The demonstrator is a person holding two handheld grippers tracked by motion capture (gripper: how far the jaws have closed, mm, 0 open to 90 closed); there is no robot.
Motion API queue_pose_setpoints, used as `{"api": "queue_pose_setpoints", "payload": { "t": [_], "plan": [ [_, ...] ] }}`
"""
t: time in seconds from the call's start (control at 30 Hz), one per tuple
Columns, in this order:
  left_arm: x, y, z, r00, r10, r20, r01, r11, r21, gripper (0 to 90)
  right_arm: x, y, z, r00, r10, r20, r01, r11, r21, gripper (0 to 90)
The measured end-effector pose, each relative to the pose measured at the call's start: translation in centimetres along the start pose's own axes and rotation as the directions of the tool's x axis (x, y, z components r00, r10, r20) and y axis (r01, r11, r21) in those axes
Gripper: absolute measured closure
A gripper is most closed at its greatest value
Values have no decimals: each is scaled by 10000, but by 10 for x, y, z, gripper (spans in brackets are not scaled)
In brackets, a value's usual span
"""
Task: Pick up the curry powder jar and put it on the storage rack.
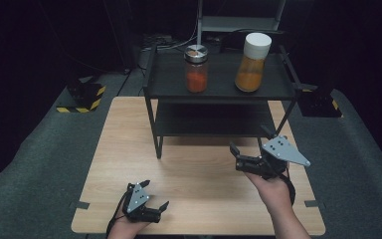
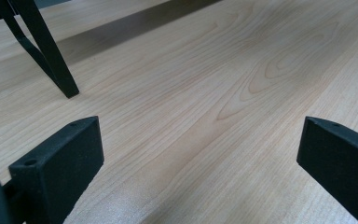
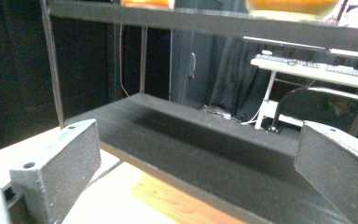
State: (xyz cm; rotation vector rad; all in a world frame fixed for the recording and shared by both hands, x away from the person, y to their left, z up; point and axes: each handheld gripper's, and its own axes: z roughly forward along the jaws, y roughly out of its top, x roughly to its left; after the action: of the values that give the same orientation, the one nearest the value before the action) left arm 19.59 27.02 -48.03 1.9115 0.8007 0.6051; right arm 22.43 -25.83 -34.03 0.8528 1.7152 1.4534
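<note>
Both tools, left tool [image 1: 155,195] and right tool [image 1: 251,144], gape empty before 2 jars [image 1: 197,68] on 1 rack [image 1: 219,89].

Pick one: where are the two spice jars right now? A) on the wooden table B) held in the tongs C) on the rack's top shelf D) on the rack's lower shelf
C: the metal-lidded jar and the white-capped jar both stand on the top shelf of the black rack, while the right tongs and left tongs are open and empty over the table.
</note>
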Motion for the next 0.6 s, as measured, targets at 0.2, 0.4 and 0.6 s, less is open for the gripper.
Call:
{"api": "queue_pose_setpoints", "payload": {
  "t": [0.2,0.4,0.6],
  "plan": [
    [-1,1,0,10000,90,-19,-90,9999,44,8,2,-15,-2,10000,90,-43,-89,9996,265,0],
    [-3,2,1,9998,204,-36,-204,9998,79,9,2,-30,-3,9997,232,-43,-229,9983,528,0],
    [-3,2,1,9998,205,-53,-205,9998,80,10,3,-45,-5,9996,265,-129,-255,9968,752,0]
  ]
}}
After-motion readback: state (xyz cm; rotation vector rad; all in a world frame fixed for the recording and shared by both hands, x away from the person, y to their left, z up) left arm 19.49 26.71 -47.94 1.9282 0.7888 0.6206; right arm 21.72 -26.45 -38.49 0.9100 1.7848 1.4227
